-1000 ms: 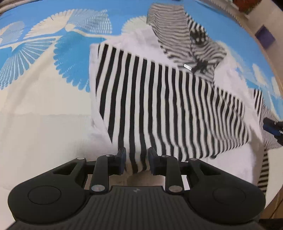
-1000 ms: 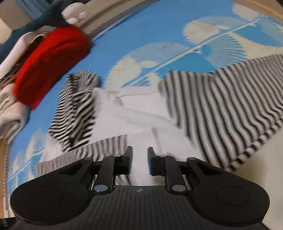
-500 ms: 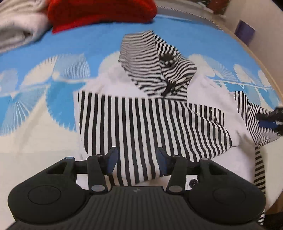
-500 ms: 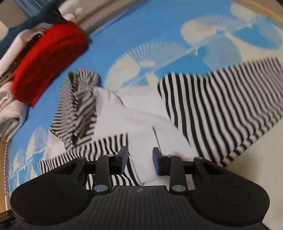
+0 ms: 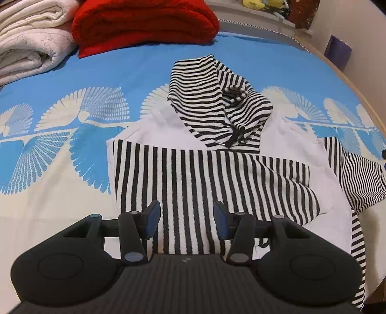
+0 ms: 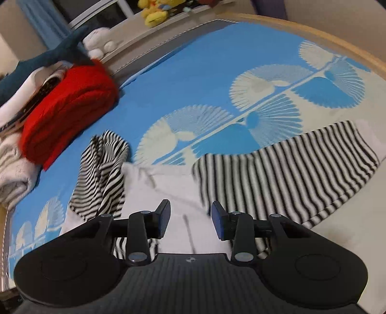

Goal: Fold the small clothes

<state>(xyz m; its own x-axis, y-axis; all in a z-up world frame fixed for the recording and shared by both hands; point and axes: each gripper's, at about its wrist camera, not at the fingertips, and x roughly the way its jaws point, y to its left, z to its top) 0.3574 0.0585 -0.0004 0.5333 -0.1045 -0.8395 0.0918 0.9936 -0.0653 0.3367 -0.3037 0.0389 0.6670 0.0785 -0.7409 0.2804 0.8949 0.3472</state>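
One garment: striped hoodie (image 5: pixel 212 174), sleeve folded across its white body, on the blue bedspread (image 5: pixel 120 70).
Left gripper (image 5: pixel 187 218): released, above the sleeve (nothing pinched).
Right gripper (image 6: pixel 190 217): jaws opening, empty.
Beyond: red blanket (image 5: pixel 144 21).

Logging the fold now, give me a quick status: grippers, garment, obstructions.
Left gripper open, empty. Right gripper opening, nothing between its jaws. Black-and-white striped hooded top flat on the blue patterned bedspread, one sleeve folded across. Red folded blanket well clear.
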